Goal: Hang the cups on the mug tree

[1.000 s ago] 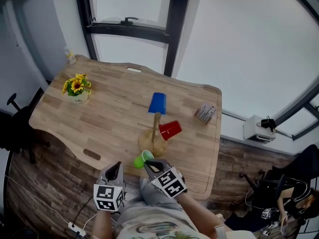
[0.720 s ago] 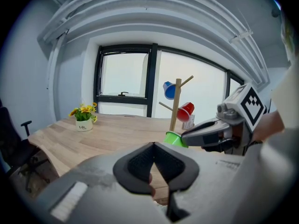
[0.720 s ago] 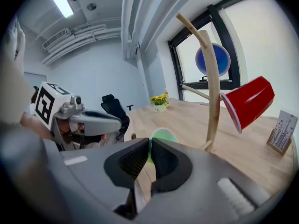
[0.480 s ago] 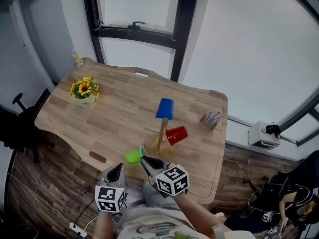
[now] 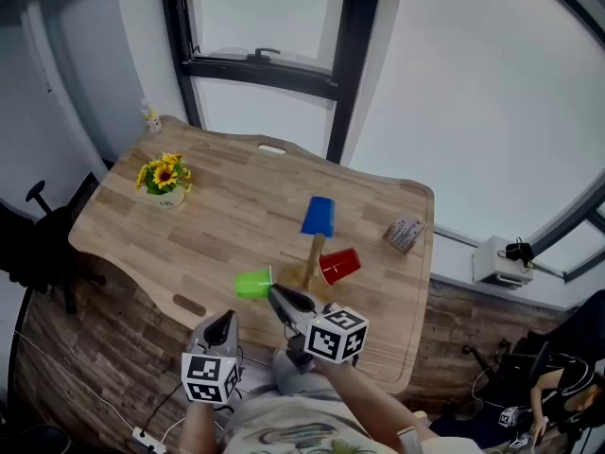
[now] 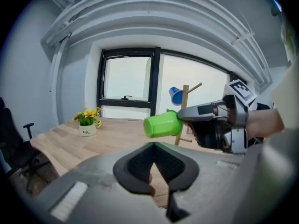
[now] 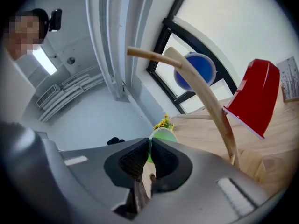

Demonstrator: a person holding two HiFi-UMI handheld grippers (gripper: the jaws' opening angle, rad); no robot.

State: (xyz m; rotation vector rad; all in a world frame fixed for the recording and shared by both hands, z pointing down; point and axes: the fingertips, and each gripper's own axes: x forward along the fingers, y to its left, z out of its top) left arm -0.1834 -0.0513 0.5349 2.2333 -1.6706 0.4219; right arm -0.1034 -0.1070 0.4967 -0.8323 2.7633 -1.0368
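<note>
Holds green cup (image 5: 252,283) by its rim in clenched right tool (image 5: 276,296), now raised and rolled sideways over the worktop's (image 5: 217,206) near edge, beside the mug tree (image 5: 313,256). Keeps left tool (image 5: 220,327) closed, empty. Looks ready for hanging.

Head view: high, steeply down, whole wooden table (image 5: 189,225) far below. Left gripper view: low, level; mug tree (image 6: 184,101) at 1 o'clock. Right gripper view: tilted, close; shares mug tree, blue cup (image 7: 196,71).
</note>
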